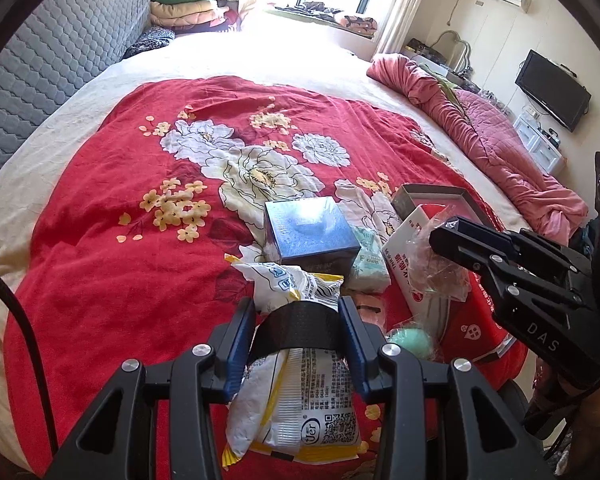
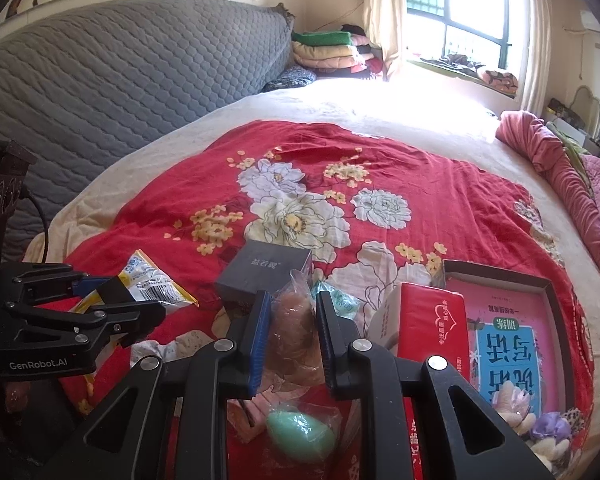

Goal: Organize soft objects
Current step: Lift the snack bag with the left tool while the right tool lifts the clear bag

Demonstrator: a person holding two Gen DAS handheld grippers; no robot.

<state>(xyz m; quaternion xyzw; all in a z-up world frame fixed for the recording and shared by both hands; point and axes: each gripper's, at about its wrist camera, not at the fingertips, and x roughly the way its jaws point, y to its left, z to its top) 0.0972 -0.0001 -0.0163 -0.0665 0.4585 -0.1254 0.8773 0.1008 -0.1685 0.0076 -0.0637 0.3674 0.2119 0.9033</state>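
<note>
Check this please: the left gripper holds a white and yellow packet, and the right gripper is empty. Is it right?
Not quite. The left gripper does hold the white and yellow packet, but the right gripper is not empty: its jaws are closed on a clear bag with something brown inside, as the right wrist view shows.

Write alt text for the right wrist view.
The right gripper is shut on a clear bag of brownish stuff above a red floral bedspread. A mint-green egg-shaped object lies below; the left gripper holds a white-and-yellow packet.
</note>
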